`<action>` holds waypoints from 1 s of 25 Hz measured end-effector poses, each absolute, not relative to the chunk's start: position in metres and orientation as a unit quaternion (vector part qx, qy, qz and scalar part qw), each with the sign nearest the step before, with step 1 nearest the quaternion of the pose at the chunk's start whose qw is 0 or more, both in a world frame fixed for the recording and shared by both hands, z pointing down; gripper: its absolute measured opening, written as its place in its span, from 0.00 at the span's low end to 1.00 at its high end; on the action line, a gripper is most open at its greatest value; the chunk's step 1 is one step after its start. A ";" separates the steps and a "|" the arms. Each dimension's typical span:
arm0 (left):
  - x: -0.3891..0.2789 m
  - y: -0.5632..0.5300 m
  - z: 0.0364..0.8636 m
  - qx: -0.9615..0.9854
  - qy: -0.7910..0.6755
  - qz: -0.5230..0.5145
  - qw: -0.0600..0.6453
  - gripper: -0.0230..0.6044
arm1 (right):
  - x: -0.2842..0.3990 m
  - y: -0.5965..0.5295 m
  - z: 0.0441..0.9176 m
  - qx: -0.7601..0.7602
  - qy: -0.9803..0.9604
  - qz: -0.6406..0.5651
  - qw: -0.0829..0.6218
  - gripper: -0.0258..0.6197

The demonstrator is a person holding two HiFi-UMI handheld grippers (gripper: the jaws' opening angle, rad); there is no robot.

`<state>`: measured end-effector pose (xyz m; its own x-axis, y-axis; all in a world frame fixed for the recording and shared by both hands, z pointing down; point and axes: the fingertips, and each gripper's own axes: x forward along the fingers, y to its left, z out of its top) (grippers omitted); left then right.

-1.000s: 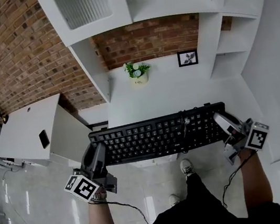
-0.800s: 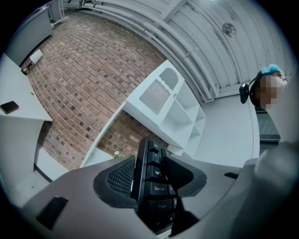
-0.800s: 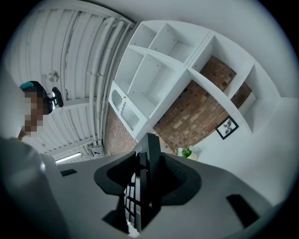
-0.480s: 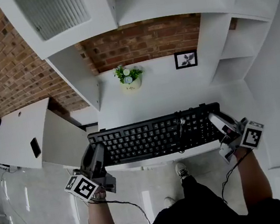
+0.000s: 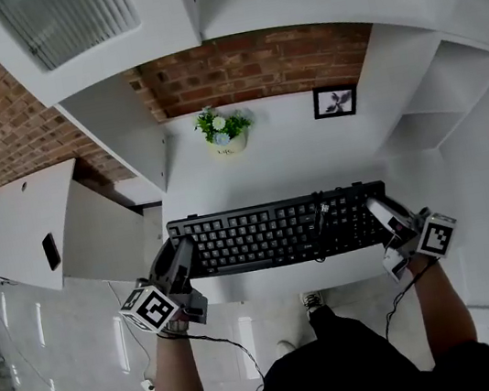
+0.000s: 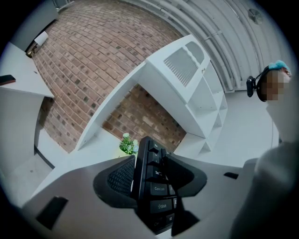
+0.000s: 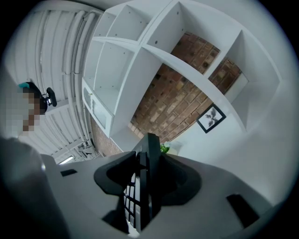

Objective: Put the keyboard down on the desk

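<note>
A black keyboard (image 5: pixel 278 231) is held level over the front part of the white desk (image 5: pixel 276 161); whether it touches the desktop I cannot tell. My left gripper (image 5: pixel 182 258) is shut on its left end, and my right gripper (image 5: pixel 382 216) is shut on its right end. In the left gripper view the keyboard (image 6: pixel 156 186) stands edge-on between the jaws of the left gripper (image 6: pixel 149 179), with the Tab, Caps Lock and Shift keys showing. The right gripper view has the keyboard's (image 7: pixel 147 186) right end clamped between the jaws of the right gripper (image 7: pixel 147 179). Its cable (image 5: pixel 322 216) lies across the keys.
A small potted plant (image 5: pixel 224 131) and a framed picture (image 5: pixel 335 101) stand at the back of the desk by the brick wall. White shelving (image 5: pixel 448 81) rises on the right, a white partition (image 5: pixel 117 128) on the left. A phone (image 5: pixel 51 251) lies on a side cabinet.
The keyboard and both grippers have moved forward over the desk, and the keyboard's front edge no longer hangs past the desk's front edge. Both grips stay the same.
</note>
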<state>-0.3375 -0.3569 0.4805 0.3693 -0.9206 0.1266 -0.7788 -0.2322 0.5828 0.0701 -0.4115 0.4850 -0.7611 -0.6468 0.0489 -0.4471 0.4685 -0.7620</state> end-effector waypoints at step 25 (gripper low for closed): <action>-0.324 -0.440 0.644 0.716 -0.544 -0.062 0.434 0.38 | 0.064 -0.499 0.620 -0.311 0.820 -0.477 0.050 0.32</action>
<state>-0.3240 -0.4400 0.6438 0.4013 -0.8320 0.3831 -0.7243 -0.0322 0.6888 0.0636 -0.4993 0.6198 -0.8017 -0.5581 0.2141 -0.4618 0.3508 -0.8147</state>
